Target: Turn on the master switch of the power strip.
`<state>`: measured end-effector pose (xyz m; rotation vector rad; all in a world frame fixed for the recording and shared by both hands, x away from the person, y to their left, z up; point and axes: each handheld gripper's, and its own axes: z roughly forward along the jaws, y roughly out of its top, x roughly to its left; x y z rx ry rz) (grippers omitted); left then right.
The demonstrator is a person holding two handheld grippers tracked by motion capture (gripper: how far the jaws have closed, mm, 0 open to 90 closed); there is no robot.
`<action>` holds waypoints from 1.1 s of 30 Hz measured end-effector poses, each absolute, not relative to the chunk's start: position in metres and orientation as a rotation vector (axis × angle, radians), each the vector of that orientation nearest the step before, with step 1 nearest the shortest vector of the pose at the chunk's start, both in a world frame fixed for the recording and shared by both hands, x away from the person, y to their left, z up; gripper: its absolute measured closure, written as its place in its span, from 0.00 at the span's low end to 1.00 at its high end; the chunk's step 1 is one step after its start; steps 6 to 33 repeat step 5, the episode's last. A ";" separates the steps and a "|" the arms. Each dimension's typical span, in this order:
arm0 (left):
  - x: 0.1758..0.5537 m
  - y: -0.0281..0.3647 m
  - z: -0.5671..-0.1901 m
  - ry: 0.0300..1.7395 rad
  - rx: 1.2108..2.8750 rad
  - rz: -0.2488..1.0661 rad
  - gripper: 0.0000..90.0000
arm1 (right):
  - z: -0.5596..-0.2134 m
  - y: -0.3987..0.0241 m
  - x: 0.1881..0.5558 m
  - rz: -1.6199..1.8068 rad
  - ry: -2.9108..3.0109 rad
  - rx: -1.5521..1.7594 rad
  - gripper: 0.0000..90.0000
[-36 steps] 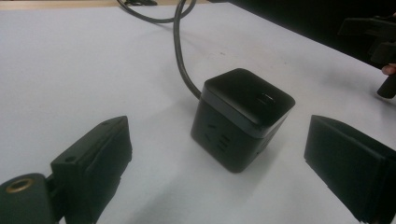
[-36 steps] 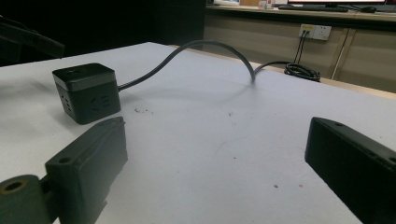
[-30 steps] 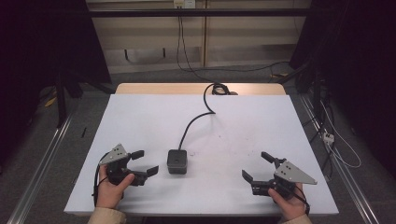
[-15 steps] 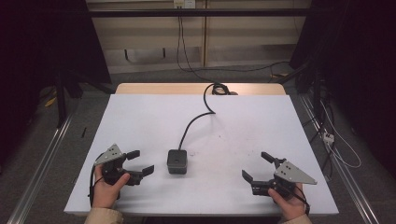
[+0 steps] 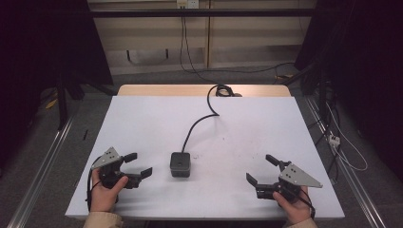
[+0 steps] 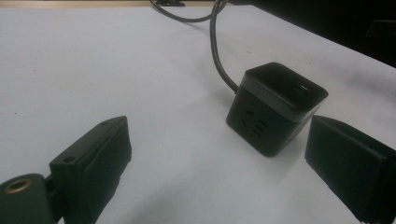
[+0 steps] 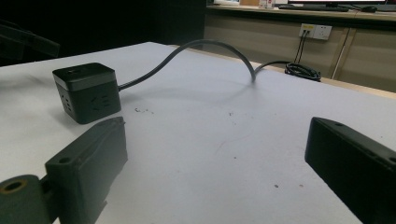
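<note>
We note a white tabletop (image 5: 142,123), rectangular, with a strip of bare wood along its far edge. A black cable (image 5: 196,127) runs from that far edge, where it lies bunched in a small coil at about the middle, then curves toward the near side and ends at a black cube-shaped power block (image 5: 180,164). The block sits flat on the tabletop, a little left of centre and closer to the near edge than the far one. In the left gripper view we see socket slots on the side of the block facing us and a small slot on its top; the cable leaves it from the far side. The left gripper (image 5: 137,164) rests near the near left corner, held in the person's left hand (image 5: 103,194), a grey three-cornered plate on top. Its jaws stand wide apart with nothing between them, pointing toward the block; the block is near but apart from them, and in the left gripper view it sits just ahead of the right-hand jaw without touching it. The right gripper (image 5: 261,169) rests near the near right corner in the right hand (image 5: 294,210), also topped by a grey plate. Its jaws are likewise spread wide and empty, aimed toward the middle of the tabletop, well apart from the block. In the right gripper view we see small dark specks scattered on the white surface between the block and the jaws.
</note>
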<state>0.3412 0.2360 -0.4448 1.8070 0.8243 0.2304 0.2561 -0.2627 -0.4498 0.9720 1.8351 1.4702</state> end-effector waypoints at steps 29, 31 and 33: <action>0.342 0.237 -0.445 0.827 1.807 0.244 0.07 | -0.450 -0.263 0.256 1.470 1.836 0.972 0.06; 0.342 0.237 -0.445 0.827 1.807 0.244 0.07 | -0.450 -0.263 0.256 1.470 1.836 0.972 0.06; 0.342 0.237 -0.445 0.827 1.807 0.244 0.07 | -0.450 -0.263 0.256 1.470 1.836 0.972 0.06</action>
